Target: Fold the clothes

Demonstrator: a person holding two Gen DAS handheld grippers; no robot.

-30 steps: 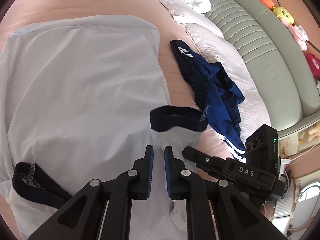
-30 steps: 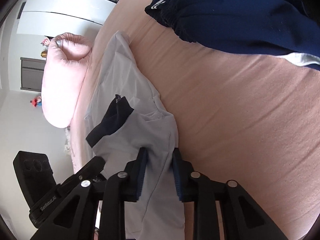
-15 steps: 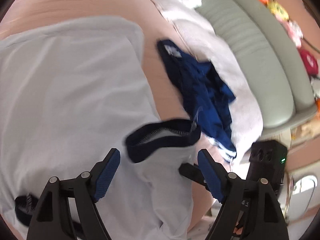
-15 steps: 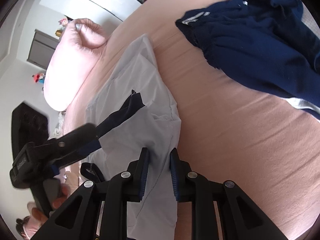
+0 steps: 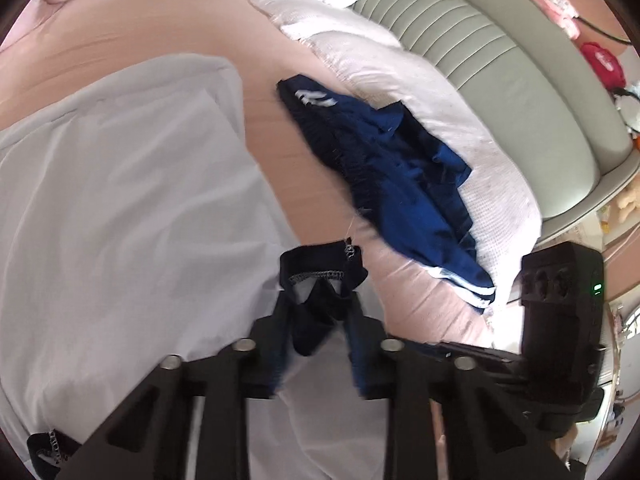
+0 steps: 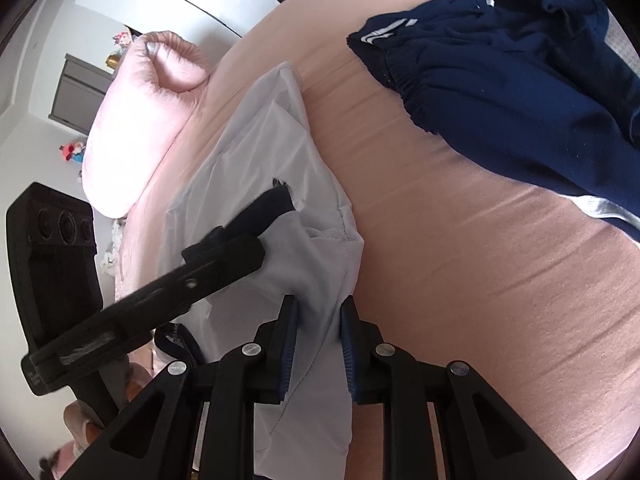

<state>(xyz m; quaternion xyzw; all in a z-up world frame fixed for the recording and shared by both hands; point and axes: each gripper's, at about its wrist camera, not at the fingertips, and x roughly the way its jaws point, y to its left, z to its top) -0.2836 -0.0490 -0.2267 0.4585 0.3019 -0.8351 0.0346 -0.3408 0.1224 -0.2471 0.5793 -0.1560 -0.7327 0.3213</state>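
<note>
Shirt (image 5: 120,208), pale grey-white with navy trim, lies spread on the pink bed sheet (image 5: 132,28), and you have both tools on its near end. Your left gripper (image 5: 318,316) was spread wide half a second ago, with the navy sleeve cuff (image 5: 320,272) lying loose between its fingers; now the fingers have come in around that cuff, which bunches between them. The motion blur there means you cannot tell for certain whether the pads are pressing it or only flanking it. A second before, that same gripper was pinched on the pale sleeve fabric below the cuff, so it has let go and moved up onto the trim.

Your right gripper (image 6: 318,320) remains narrow on a fold of the pale cloth (image 6: 280,240), as it was in both earlier views, with the fabric running down between its blue pads (image 6: 289,344). In the right wrist view the left tool now reaches further across the shirt, its tip at the dark cuff.

Navy shorts (image 5: 384,176) with white stripes lie crumpled on the sheet beside the shirt, partly up on the pale pink quilt (image 5: 400,64), unmoved. The pink pillow (image 6: 140,112) sits beyond the shirt's far edge.
</note>
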